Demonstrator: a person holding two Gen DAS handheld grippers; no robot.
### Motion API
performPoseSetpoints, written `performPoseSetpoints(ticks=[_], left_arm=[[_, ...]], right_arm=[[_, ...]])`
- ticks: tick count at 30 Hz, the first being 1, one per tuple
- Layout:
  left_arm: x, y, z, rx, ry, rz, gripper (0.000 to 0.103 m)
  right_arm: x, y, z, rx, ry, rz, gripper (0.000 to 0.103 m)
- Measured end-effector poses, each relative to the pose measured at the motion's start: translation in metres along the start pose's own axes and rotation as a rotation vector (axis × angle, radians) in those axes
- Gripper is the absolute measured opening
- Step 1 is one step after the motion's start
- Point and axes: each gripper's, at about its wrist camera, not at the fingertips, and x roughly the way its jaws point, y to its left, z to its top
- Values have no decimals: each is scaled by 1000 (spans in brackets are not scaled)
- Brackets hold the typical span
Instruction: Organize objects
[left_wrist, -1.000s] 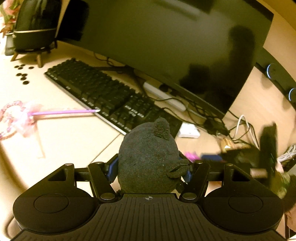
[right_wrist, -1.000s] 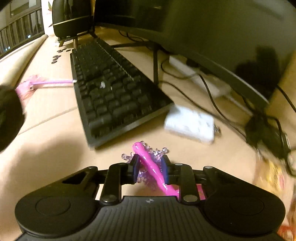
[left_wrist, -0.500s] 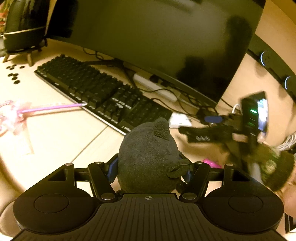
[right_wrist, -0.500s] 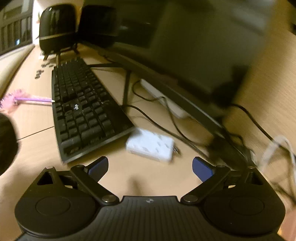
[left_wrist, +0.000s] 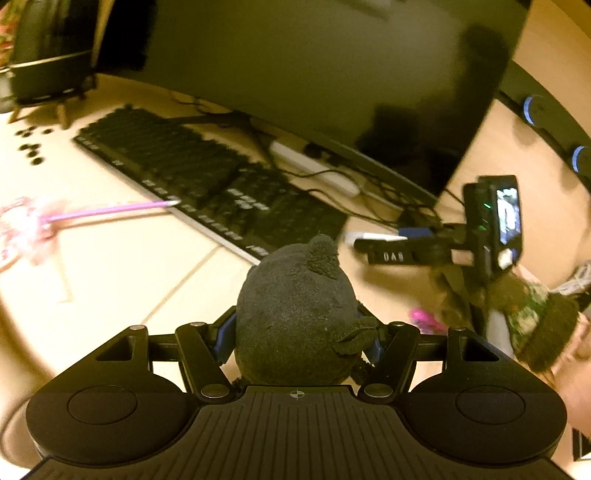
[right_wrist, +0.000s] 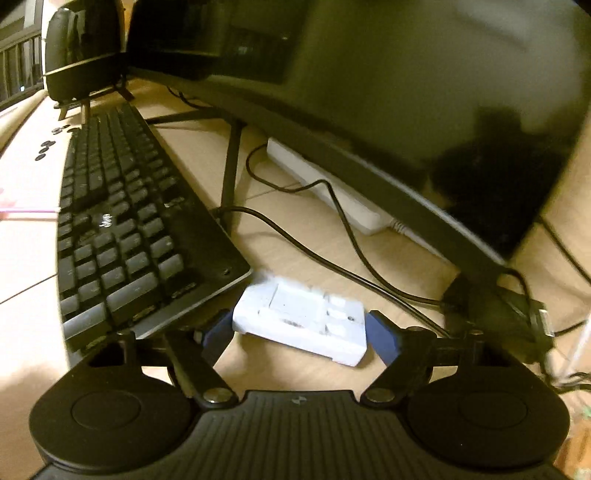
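Note:
My left gripper (left_wrist: 299, 328) is shut on a dark grey plush toy (left_wrist: 295, 317) and holds it above the desk's front edge. My right gripper (right_wrist: 299, 328) straddles a flat white box (right_wrist: 303, 317) that lies on the desk at the keyboard's right end. Its jaws are closing and its blue pads (right_wrist: 218, 328) stand just beside the box's two ends. In the left wrist view the right gripper (left_wrist: 384, 243) reaches toward the same box (left_wrist: 354, 236). A pink spiky toy (left_wrist: 424, 317) lies on the desk beneath it.
A black keyboard (right_wrist: 129, 229) and a large dark monitor (right_wrist: 369, 92) fill the desk's middle. Cables (right_wrist: 332, 266) and a white power strip (right_wrist: 332, 188) run under the screen. A pink wand (left_wrist: 110, 210) lies at the left, with a black speaker (left_wrist: 48, 55) and small dark discs (left_wrist: 31, 147) at the far left.
My right gripper let go of the pink spiky toy, opened wide, moved forward to the white box, and its jaws have narrowed around it. The left gripper keeps the plush, hardly moved.

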Motion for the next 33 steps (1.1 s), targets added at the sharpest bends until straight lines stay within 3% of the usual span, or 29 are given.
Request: performPoseSetpoints(ticks=[6,10,18,24,30,33], left_arm=[[27,-45,3,68,29,-141,70],[41,-87,0,137,62,-248,70],[54,-186,-25,279,119,-421,70],[57,-244,-61,360,202,-447,70],[60,-274,-77,419,224,-405,70],[63,-281,-76,416,228,-375,70]], right_arm=[[-83,-11,-28,35,-27,-25,78],[-158,-23,-67,49,-36,-100,78],[-252,-57,-179,113,96,-290,78],[-281,-59,-243,148,84,-271,78],[-275,-63,-265,119,-3,-275,78],[-275,-71,-276,124,-24,-305,87]])
